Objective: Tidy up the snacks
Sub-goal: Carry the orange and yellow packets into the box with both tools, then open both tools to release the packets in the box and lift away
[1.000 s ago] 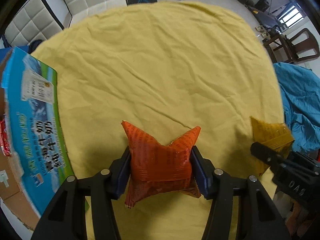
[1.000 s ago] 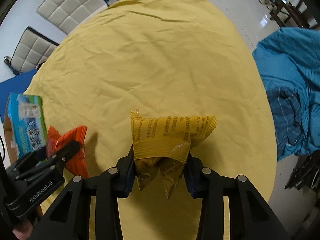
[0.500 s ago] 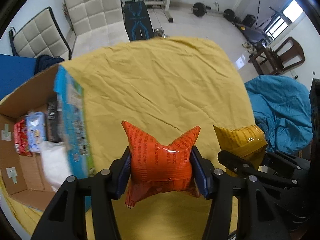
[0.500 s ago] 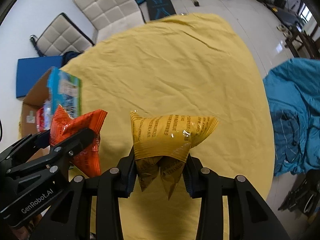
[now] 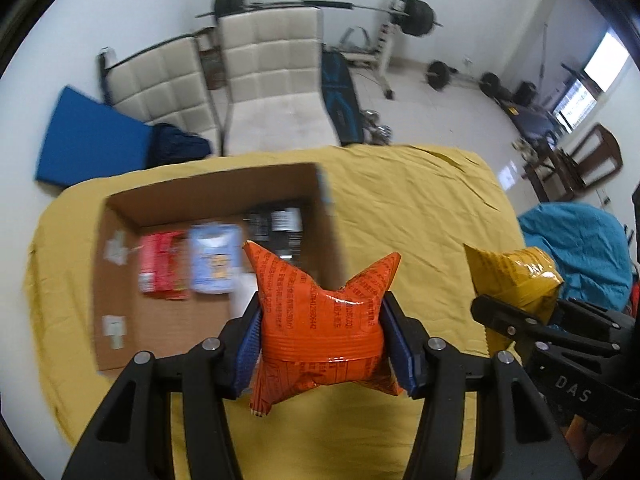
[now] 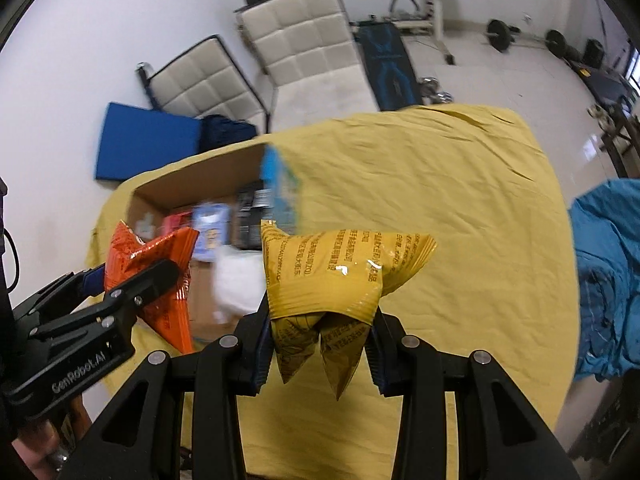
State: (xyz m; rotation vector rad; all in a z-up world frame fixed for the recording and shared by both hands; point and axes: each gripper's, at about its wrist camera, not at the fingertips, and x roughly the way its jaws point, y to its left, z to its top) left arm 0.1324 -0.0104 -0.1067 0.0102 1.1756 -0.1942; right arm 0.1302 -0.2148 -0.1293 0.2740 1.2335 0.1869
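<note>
**Two snack packets carried toward an open box**

Two handheld grippers, each clamped on one puffed foil packet, raised above a bench draped in a wrinkled yellow cloth (image 5: 420, 216). Left gripper (image 5: 322, 340) squeezing an orange packet (image 5: 320, 316) at its waist, both top corners flaring up and outward past the blue pads, lower end hanging free below. Right gripper (image 6: 322, 344) pinching a yellow packet (image 6: 332, 280) the same way, two pointed lower corners dangling between the fingers. Held mid-body, most likely so the air-filled bags cannot slip sideways during the carry.

Beyond the orange packet, toward the bench's far left corner, an open cardboard box (image 5: 120, 272) with its flap up, probably the destination. Inside, lying flat: a red packet (image 5: 162, 264), a pale blue packet (image 5: 214, 260) beside it, something dark behind; details blurred. Orange packet lined up just short of the box's near right corner, not yet over the opening. Yellow packet further right, over bare cloth, near the box's right wall but apart from it.

Seen from the right wrist camera, both packets side by side, close but not touching. Past the bench: padded chairs, weights, a blue mat.
</note>
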